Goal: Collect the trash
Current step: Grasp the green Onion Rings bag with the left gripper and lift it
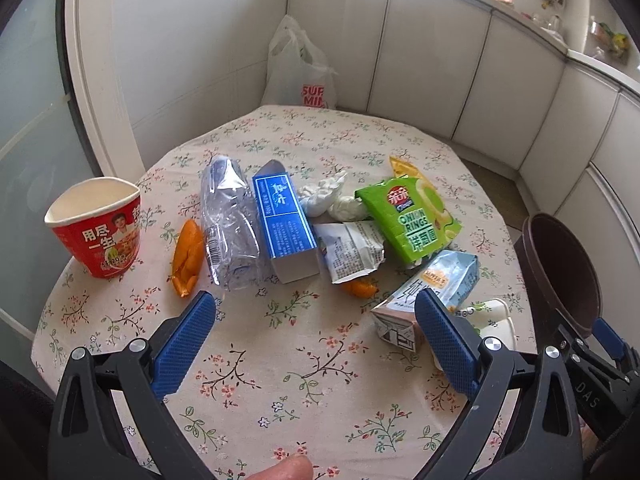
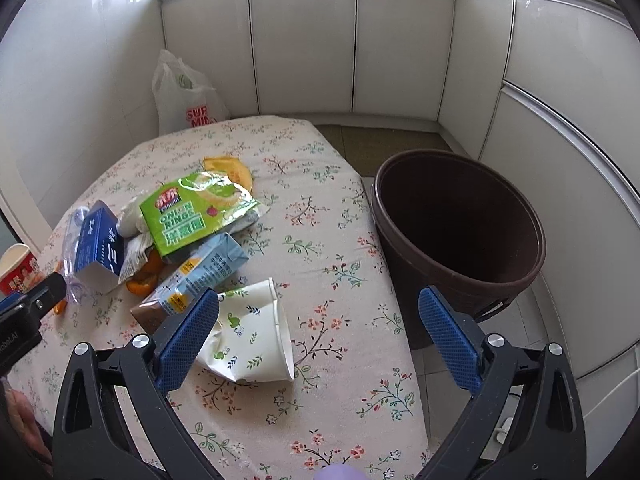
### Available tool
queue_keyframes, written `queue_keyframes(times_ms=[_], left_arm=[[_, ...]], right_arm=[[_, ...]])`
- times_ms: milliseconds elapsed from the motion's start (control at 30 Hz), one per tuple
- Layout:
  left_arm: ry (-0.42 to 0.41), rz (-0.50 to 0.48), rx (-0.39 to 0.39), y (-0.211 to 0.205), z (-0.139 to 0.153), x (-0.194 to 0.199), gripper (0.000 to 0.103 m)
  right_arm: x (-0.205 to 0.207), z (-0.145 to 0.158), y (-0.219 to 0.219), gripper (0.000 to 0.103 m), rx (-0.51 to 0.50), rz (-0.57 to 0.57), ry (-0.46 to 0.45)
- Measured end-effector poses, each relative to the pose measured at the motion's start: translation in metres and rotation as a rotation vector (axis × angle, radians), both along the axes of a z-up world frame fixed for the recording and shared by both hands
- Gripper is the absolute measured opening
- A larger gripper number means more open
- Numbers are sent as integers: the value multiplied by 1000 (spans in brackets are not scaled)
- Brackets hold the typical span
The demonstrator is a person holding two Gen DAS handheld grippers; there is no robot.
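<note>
Crumpled paper cup (image 2: 252,332) on its side, mouth facing right

A floral tablecloth (image 1: 304,380) covers the table; white cabinets (image 2: 304,40) line the wall.

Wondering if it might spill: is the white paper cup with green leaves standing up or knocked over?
Knocked over. The paper cup lies on its side on the tablecloth, crumpled, rim facing right.

White cabinets (image 2: 304,40) behind a floral-clothed table (image 2: 320,248).
</note>
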State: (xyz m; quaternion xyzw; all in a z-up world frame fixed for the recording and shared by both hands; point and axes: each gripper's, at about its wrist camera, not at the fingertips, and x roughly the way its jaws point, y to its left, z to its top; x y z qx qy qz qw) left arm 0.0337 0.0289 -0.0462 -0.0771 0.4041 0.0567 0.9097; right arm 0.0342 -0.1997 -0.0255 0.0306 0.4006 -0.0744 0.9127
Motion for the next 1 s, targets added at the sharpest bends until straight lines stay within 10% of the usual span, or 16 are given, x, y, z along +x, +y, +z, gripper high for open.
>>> queue_keyframes(times_ms=[333,500,633,1000], left_arm=[[95,18,-41,18,38,72,97],[41,-204,-121,-15,84,121,97],[332,-215,-281,-28,19,151,97],[355,-66,-335,-26,-31,174,96]], right_arm=[[10,-24,-35,96,163,-8,132],[11,-26,-35,96,173,6,128],[13,-23,-41,96,184,2,110],[15,-23,-65,96,293,-32,101]])
